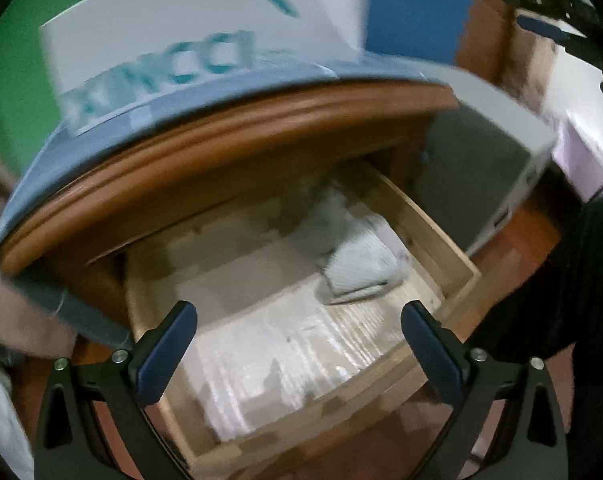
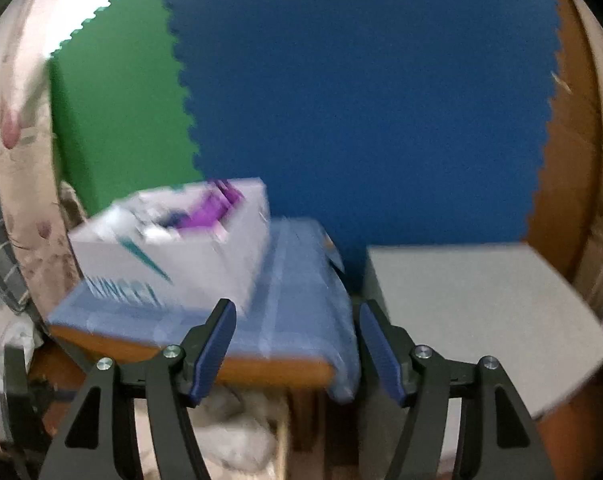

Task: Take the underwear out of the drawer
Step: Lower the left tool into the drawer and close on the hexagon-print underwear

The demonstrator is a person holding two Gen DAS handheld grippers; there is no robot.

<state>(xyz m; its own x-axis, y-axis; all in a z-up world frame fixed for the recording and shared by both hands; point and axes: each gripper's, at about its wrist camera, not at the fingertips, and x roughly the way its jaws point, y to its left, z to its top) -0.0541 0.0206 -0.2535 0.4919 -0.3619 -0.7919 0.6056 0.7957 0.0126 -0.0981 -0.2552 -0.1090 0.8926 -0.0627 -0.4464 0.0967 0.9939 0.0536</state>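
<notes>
In the left wrist view the wooden drawer [image 1: 433, 216] of a brown nightstand stands pulled open. Pale folded underwear [image 1: 357, 268] lies at its back right, on a shiny white lining. My left gripper [image 1: 299, 332] is open and empty, above the drawer's front part, with the underwear just beyond its right finger. My right gripper [image 2: 297, 332] is open and empty, held in front of the nightstand top [image 2: 261, 368], above the drawer. Some pale cloth [image 2: 241, 432] shows below it, blurred.
A white box with teal print [image 1: 205, 28] stands on a blue cloth [image 1: 101, 152] covering the nightstand top; the same box [image 2: 173, 256] shows in the right wrist view. A grey box [image 2: 481, 312] stands right of the nightstand. Blue and green mats hang behind.
</notes>
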